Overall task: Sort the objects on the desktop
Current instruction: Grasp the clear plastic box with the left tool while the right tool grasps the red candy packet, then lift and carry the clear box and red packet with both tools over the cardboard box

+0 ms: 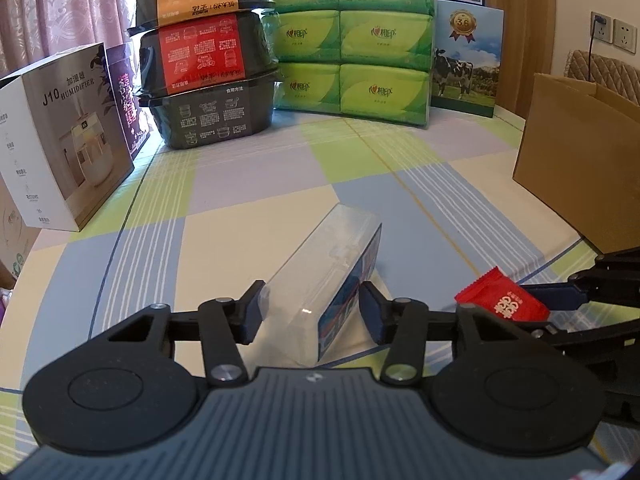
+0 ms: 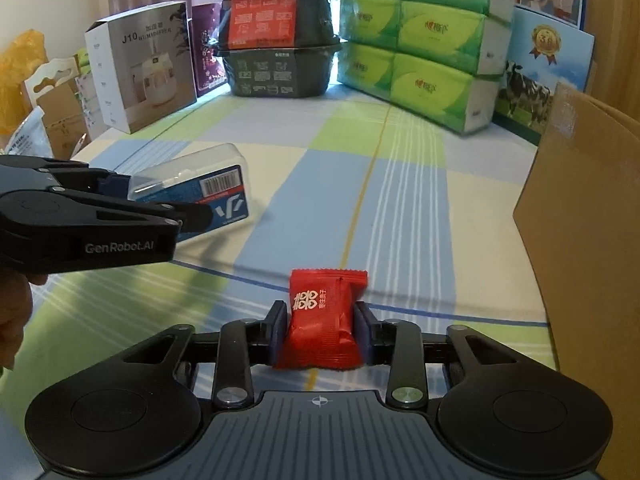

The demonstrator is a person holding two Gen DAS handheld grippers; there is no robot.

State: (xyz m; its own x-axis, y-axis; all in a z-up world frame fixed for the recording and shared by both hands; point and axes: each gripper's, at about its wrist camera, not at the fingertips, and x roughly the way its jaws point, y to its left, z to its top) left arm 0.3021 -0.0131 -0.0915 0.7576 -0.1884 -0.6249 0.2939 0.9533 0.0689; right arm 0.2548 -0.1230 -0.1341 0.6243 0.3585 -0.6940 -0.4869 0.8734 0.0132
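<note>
A clear plastic box [image 1: 320,276] with a blue label lies lengthwise on the checked tablecloth [image 1: 248,216]. My left gripper [image 1: 312,292] straddles its near end, both pads pressed on its long sides. The right wrist view shows this left gripper [image 2: 160,196] from the side, clamped on the clear plastic box [image 2: 200,184]. My right gripper [image 2: 320,312] is shut on a red candy packet [image 2: 324,316], held just above the cloth. In the left wrist view the red candy packet [image 1: 500,300] and right gripper [image 1: 548,312] sit at the lower right.
An open cardboard box [image 2: 580,220] stands at the right edge. At the back are stacked black food bowls [image 1: 208,60], green tissue packs [image 1: 352,40], a humidifier carton [image 1: 64,136] and a cow-print carton [image 1: 464,60]. A hand [image 2: 12,320] holds the left gripper.
</note>
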